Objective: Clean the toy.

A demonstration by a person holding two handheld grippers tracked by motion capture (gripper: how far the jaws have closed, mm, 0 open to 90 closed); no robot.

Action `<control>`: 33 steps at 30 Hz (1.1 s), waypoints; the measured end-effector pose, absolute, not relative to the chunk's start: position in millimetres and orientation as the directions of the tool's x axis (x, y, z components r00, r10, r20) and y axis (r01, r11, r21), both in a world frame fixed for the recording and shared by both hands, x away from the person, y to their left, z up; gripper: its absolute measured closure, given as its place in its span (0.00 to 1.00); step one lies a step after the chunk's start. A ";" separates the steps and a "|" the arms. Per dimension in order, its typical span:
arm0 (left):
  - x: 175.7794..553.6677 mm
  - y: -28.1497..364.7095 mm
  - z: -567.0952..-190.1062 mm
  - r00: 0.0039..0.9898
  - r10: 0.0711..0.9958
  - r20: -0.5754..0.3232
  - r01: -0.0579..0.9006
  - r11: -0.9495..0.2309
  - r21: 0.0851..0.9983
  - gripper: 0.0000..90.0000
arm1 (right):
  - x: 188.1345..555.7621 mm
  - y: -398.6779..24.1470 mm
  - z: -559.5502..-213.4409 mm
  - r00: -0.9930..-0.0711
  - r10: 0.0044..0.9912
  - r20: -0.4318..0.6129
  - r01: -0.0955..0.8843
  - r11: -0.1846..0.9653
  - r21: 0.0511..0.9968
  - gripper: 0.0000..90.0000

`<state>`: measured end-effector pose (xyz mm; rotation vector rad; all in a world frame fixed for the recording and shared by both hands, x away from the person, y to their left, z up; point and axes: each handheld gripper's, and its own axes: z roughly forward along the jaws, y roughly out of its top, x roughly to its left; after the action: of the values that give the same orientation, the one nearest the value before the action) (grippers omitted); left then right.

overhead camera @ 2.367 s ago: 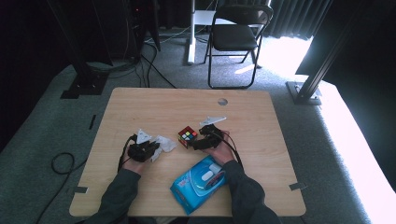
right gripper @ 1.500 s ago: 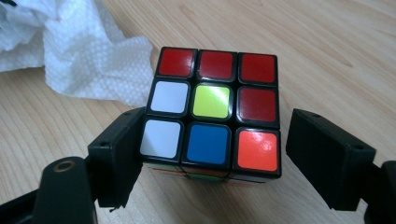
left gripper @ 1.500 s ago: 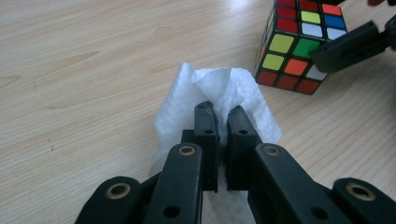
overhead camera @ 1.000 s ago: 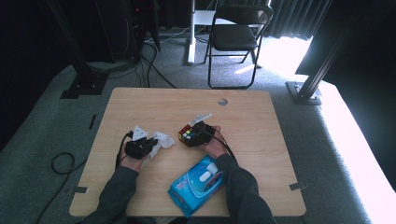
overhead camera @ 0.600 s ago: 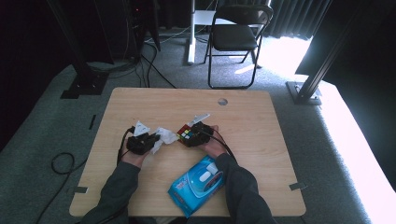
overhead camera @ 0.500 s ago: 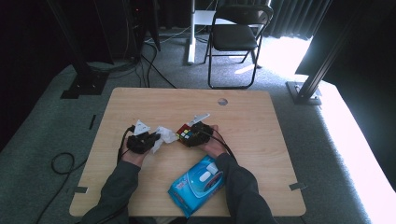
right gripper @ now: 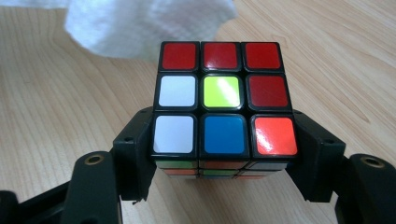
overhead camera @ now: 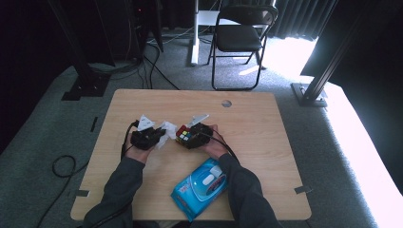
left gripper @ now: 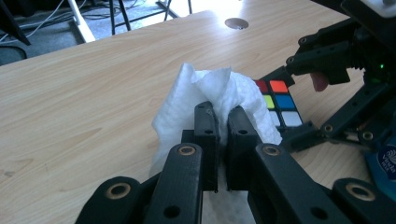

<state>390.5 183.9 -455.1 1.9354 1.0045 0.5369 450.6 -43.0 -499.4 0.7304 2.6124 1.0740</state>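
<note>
My left gripper (left gripper: pixel 223 112) is shut on a crumpled white tissue (left gripper: pixel 210 86), which bulges up above the jaws. In the high view the left gripper (overhead camera: pixel 154 137) holds the tissue (overhead camera: pixel 167 129) left of centre on the table, right beside the cube. My right gripper (right gripper: pixel 224 140) is shut on a Rubik's cube (right gripper: pixel 222 93), jaws pressing its two sides, red, white, green and blue stickers facing the camera. The cube (overhead camera: pixel 184 135) sits just right of the tissue. From the left gripper view, the cube (left gripper: pixel 280 100) shows behind the tissue, held in the right gripper (left gripper: pixel 294 102).
A blue pack of wet wipes (overhead camera: pixel 204 183) lies near the table's front edge between the forearms. The wooden table (overhead camera: pixel 266 128) has a round hole (overhead camera: pixel 226 103) at the back. A folding chair (overhead camera: pixel 237 38) stands beyond it on the carpet.
My left gripper has lifted slightly with the tissue and come closer to the cube. The right gripper with the cube has shifted a little left since the earliest frame.
</note>
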 end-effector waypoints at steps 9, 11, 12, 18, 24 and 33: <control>401.1 172.2 -454.3 0.592 0.806 -0.008 0.445 -0.319 0.837 0.95 | 448.0 -40.4 -493.6 -0.867 0.499 0.002 0.341 0.591 0.731 0.38; 403.6 168.5 -456.7 0.594 0.804 -0.008 0.452 -0.325 0.831 0.95 | 446.9 -39.9 -492.4 -0.869 0.495 0.004 0.337 0.586 0.737 0.38; 404.5 166.8 -458.0 0.597 0.802 -0.003 0.454 -0.335 0.826 0.95 | 446.5 -39.7 -491.9 -0.870 0.493 0.003 0.334 0.584 0.740 0.38; 408.7 159.7 -462.9 0.602 0.798 0.006 0.461 -0.354 0.814 0.95 | 445.4 -39.6 -490.5 -0.868 0.497 0.011 0.334 0.568 0.752 0.38; 409.6 155.8 -461.2 0.606 0.795 0.016 0.455 -0.363 0.813 0.95 | 444.6 -38.7 -491.0 -0.865 0.502 0.004 0.334 0.569 0.751 0.38; 409.8 151.5 -464.0 0.621 0.784 0.013 0.461 -0.378 0.803 0.95 | 443.7 -38.1 -494.5 -0.860 0.510 -0.002 0.339 0.574 0.745 0.38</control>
<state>409.8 151.5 -464.0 2.0357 0.9765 0.5073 443.7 -38.1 -494.5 0.7094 2.5895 1.1566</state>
